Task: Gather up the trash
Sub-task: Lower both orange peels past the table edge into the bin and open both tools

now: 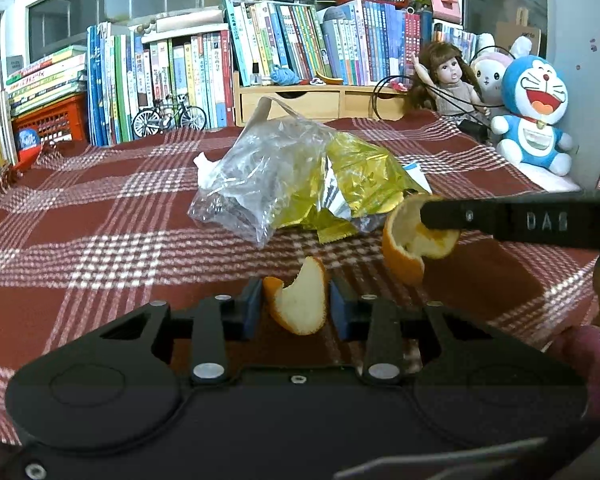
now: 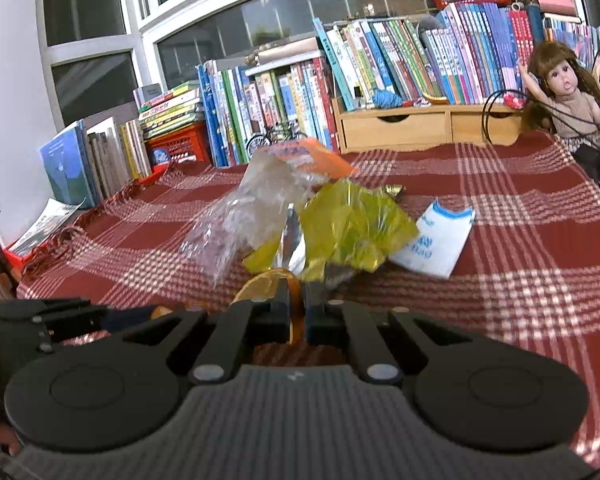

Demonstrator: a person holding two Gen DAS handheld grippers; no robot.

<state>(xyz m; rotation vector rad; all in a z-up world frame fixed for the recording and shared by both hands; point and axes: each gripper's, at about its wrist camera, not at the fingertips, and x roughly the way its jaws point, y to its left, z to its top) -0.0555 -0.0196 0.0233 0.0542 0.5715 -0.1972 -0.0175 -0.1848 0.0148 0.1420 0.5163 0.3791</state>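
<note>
Peel (image 1: pixel 300 308) is sitting between the left claw (image 1: pixel 296 306) pads, apparently gripped, while the shut right claw (image 2: pixel 298 312) is pinching another peel (image 2: pixel 266 284), for collecting.

- Plastic bag (image 1: pixel 256 184) lies at frame centre on the tablecloth (image 1: pixel 100 208); foil wrapper (image 1: pixel 360 184) touches its right side.
- Books (image 1: pixel 180 80) stand behind, along the upper frame.
- Doll (image 1: pixel 448 80) and plush toy (image 1: pixel 536 112) sit upper right.
</note>
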